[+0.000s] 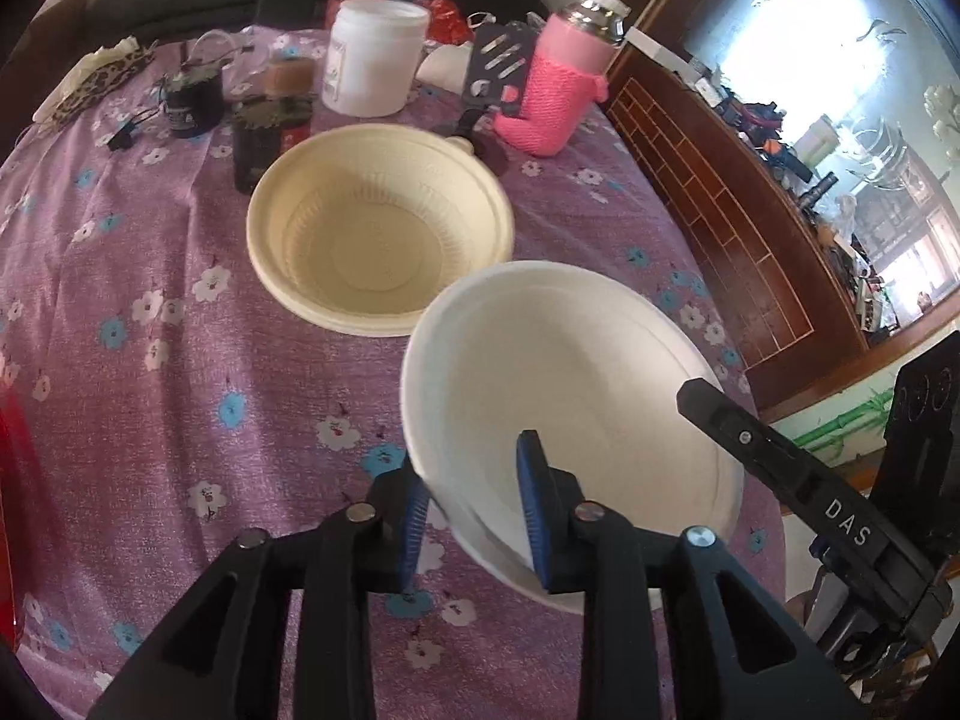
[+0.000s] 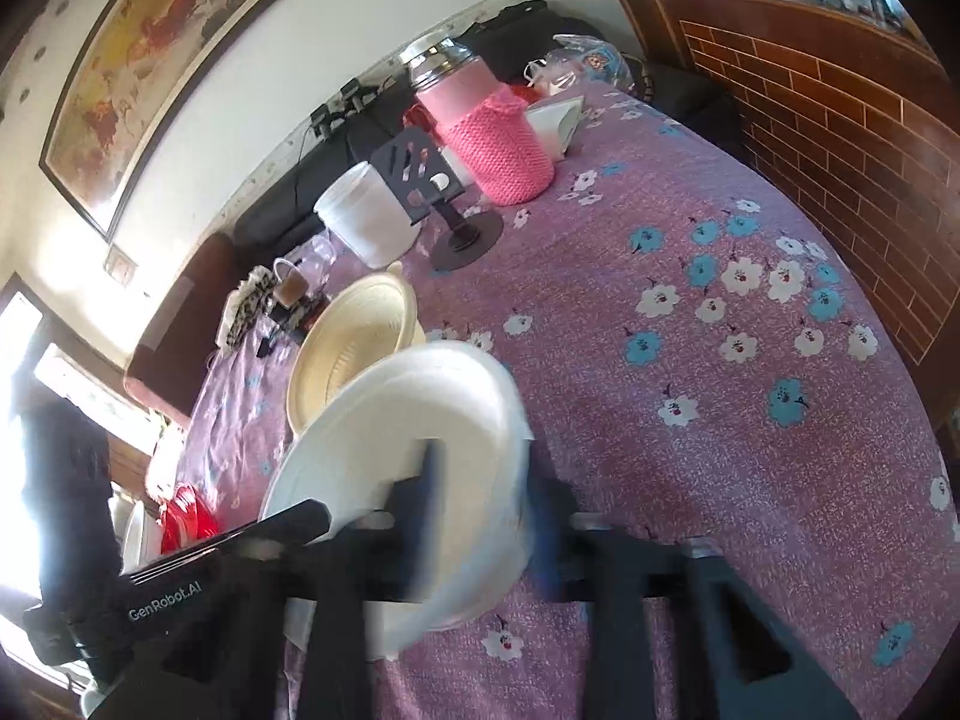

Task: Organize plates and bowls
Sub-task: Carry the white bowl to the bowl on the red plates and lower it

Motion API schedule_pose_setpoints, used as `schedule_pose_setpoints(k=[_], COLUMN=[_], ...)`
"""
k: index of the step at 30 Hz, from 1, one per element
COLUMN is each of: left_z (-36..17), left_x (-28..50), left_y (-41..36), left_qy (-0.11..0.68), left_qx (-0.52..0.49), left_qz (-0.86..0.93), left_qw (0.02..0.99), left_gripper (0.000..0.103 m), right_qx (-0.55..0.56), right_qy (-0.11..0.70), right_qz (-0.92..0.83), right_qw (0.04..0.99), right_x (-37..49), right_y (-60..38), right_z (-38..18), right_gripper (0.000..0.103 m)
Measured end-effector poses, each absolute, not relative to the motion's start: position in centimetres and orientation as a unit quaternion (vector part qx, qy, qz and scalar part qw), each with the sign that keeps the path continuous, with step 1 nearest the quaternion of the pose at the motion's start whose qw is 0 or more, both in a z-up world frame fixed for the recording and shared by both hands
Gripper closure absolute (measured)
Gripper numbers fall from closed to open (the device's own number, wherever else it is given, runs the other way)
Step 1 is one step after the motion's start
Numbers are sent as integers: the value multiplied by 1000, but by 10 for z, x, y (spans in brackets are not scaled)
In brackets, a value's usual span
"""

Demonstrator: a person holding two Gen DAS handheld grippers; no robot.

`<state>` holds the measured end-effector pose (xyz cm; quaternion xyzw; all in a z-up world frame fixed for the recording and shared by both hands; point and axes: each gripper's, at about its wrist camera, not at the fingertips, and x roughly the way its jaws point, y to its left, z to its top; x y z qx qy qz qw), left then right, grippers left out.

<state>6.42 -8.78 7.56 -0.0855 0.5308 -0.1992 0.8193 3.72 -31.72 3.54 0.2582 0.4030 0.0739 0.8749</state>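
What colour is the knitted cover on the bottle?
Pink. The knitted cover shows best in the right wrist view.

The table wore a purple floral tablecloth (image 1: 150,312). At its far side stood a white plastic jar (image 1: 375,57), a bottle in a pink knitted sleeve (image 1: 561,84) and a black phone stand (image 2: 438,192). A framed painting (image 2: 144,54) hung on the wall; a brick-patterned wooden counter (image 2: 840,96) ran alongside.

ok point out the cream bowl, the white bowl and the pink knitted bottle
cream bowl (image 1: 372,240), left wrist view, on its inner floor
white bowl (image 1: 576,384), left wrist view, on its inner surface
pink knitted bottle (image 2: 495,144), right wrist view, on the knitted sleeve
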Motion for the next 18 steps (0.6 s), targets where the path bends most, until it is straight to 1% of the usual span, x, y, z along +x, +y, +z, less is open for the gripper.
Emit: schedule_pose_setpoints(k=[2, 3, 4, 5, 6, 9, 12, 18], left_z=[91, 98, 106, 113, 118, 133, 152, 168], left_x=[58, 55, 51, 48, 46, 32, 9, -28], left_y=[-82, -79, -74, -69, -67, -57, -42, 14], left_qy=[513, 504, 492, 482, 478, 459, 417, 369], left_qx=[-104, -113, -120, -125, -128, -128, -104, -132], left_qz=[-218, -225, -227, -226, -228, -222, -192, -146], left_qw=[823, 826, 832, 837, 839, 851, 882, 908], left_gripper=[71, 65, 61, 60, 60, 60, 60, 60], right_qx=[264, 274, 295, 303, 301, 267, 255, 229], right_qy=[382, 370, 356, 352, 353, 355, 345, 316], right_qz=[80, 93, 121, 130, 129, 120, 136, 174], right_qw=[882, 883, 879, 876, 876, 888, 893, 904], right_x=[28, 23, 19, 18, 18, 14, 8, -6], right_y=[-319, -321, -324, -325, -323, -302, -279, -218], right_z=[53, 60, 69, 73, 77, 89, 99, 124], right_gripper=[81, 81, 82, 82, 84, 84, 84, 84])
